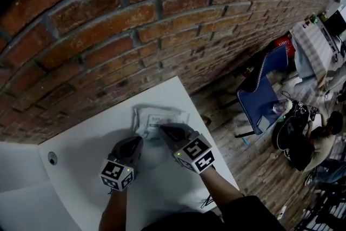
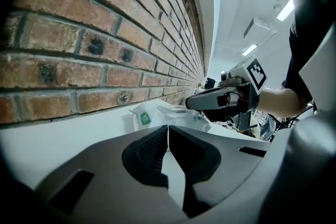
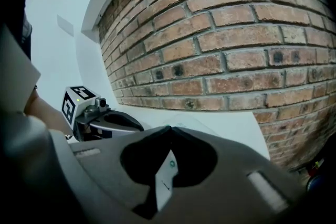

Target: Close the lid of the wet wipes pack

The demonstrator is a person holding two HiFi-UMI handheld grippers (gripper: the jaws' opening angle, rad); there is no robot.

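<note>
White pack [image 1: 154,116] lies on the tabletop [image 1: 81,157]. Right claw [image 1: 163,129], pinched closed, hangs over its lid [image 2: 176,109], likely to press it down. Left claw [image 1: 137,141], closed too, rests beside.

The white table [image 1: 81,143] beside the brick wall [image 1: 135,19] is seen by the head view from high above, steeply downward. The left gripper view is set low and near over the table and is faced along the wall toward the wet wipes pack [image 2: 152,115], with the right gripper [image 2: 190,103] included. The right gripper view is faced toward the wall, with the left gripper [image 3: 137,126] included. Table, wall and pack are shared by all views.
</note>
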